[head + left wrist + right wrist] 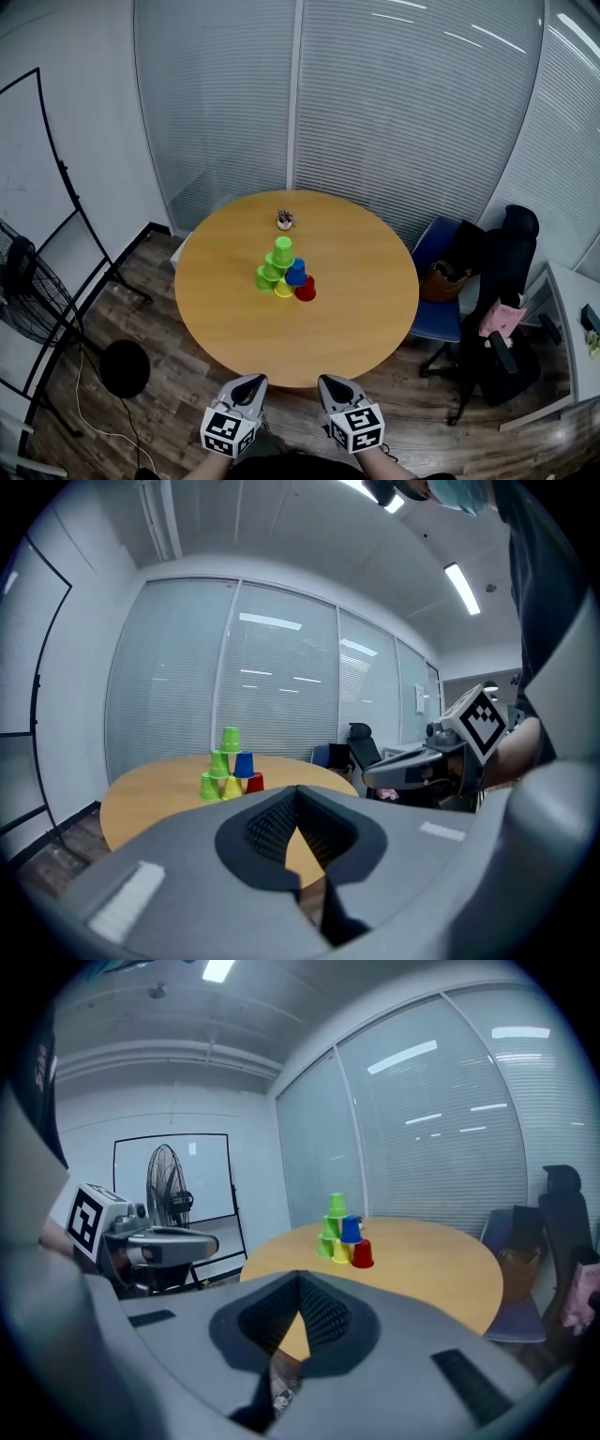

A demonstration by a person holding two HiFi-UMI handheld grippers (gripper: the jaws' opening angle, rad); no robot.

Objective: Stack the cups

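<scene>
A pyramid of upturned cups stands in the middle of the round wooden table [366,300]. A green cup [282,249] tops it, over a green and a blue cup [296,273], with green, yellow and red [306,289] cups at the bottom. My left gripper [251,382] and right gripper [332,382] hover side by side off the table's near edge, both shut and empty. The pyramid [229,764] shows far beyond the left gripper's [298,791] closed jaws. In the right gripper view the cups [343,1232] stand past the right gripper [300,1279].
A small potted plant [285,220] sits behind the cups. A floor fan [23,291] and a whiteboard stand are at the left. A blue chair with a bag [441,281] and a black office chair [502,309] stand at the right. A blinds-covered glass wall runs behind.
</scene>
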